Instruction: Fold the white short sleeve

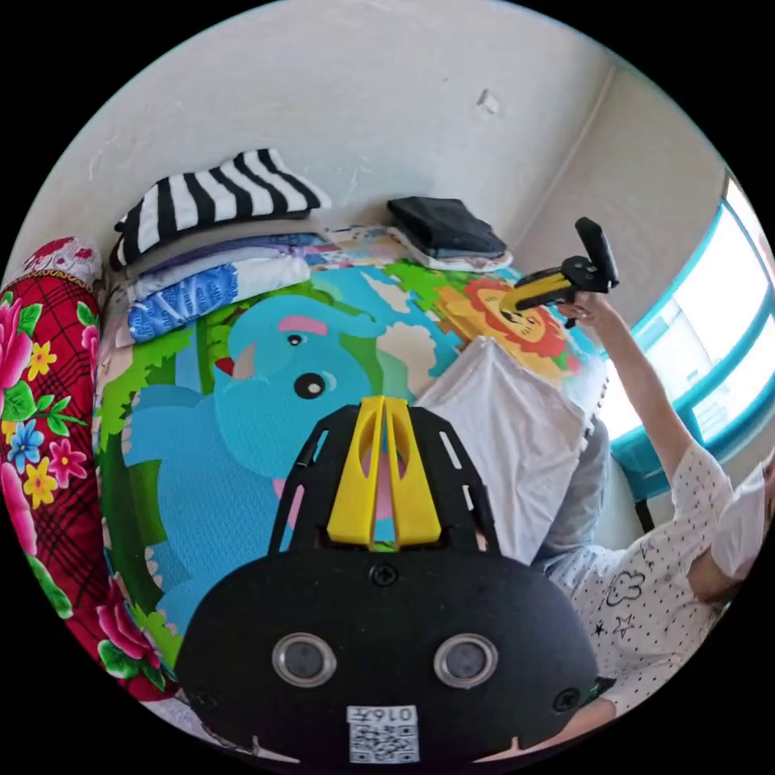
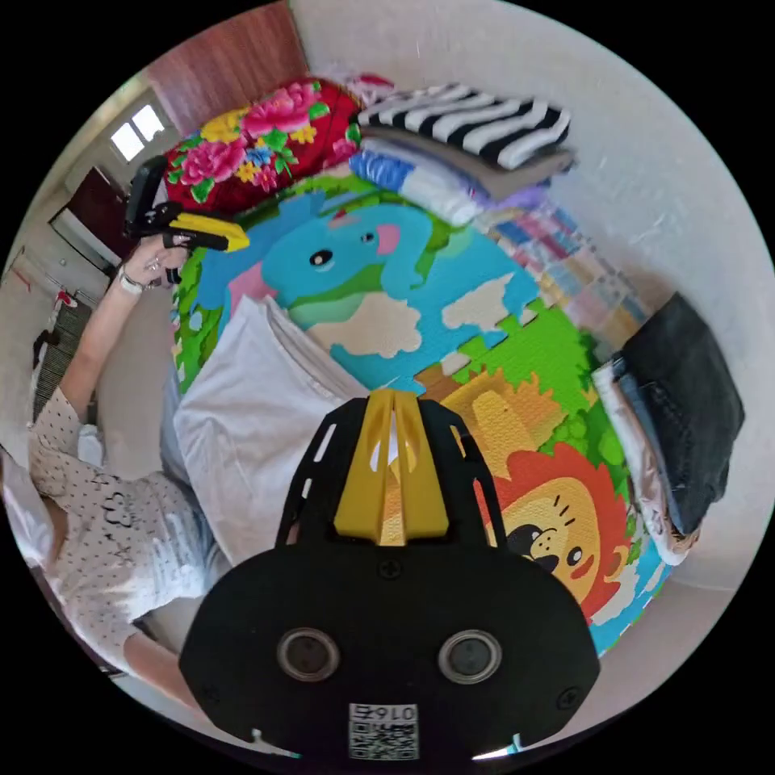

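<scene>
White shirt lies folded on the mat, so the folding looks finished. Left gripper and right gripper hang above it, jaws together, holding nothing.

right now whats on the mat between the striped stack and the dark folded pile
Nothing lies there: bare mat runs between the striped stack and the dark folded pile along the wall, seen in the right gripper view.
</scene>
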Tool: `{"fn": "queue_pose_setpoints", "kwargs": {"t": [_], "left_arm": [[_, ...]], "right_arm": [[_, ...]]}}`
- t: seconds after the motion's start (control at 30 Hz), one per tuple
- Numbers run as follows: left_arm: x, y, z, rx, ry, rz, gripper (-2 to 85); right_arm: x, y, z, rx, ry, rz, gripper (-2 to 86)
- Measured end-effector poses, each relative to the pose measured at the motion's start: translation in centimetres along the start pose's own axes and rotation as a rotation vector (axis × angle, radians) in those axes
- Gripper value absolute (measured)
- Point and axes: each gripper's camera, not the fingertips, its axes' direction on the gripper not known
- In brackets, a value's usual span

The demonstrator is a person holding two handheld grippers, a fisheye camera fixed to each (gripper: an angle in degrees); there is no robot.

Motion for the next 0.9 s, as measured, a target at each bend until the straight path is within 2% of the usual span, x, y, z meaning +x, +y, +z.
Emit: {"fn": "queue_pose_setpoints", "kwargs": {"t": [0.07,0.17,0.3,0.4,0.53,0.6,0.73,0.9], "left_arm": [[4.1,3.6,-0.9,-0.007,0.012,0.084,-1.0],[10.8,10.0,-1.4,-0.010,-0.100,0.133,-0.9],[16.8,18.4,-2.9,0.159,-0.240,0.047,-0.8],[18.0,22.4,-3.1,0.218,-0.187,-0.069,-0.2],[18.5,24.0,-2.8,0.164,-0.097,-0.066,4.1],[18.6,24.2,-3.3,0.097,-0.038,-0.056,6.7],[18.9,25.5,-4.9,0.158,0.023,-0.095,6.3],[20.5,26.7,-5.1,0.143,0.032,-0.081,5.9]], "right_arm": [[-5.9,9.5,-5.1,0.283,0.176,-0.099,1.0],[-14.6,21.7,-7.4,0.469,0.394,-0.130,1.0],[-23.0,33.7,-7.6,0.574,0.571,-0.005,3.5],[-26.5,40.6,-7.8,0.539,0.518,0.082,6.7],[-27.3,46.9,-7.6,0.542,0.364,0.166,8.0],[-26.4,47.9,-7.6,0.569,0.267,0.167,8.2],[-23.9,48.2,-7.4,0.496,0.105,0.157,8.4],[-25.1,49.6,-7.8,0.466,0.110,0.133,8.1]]}}
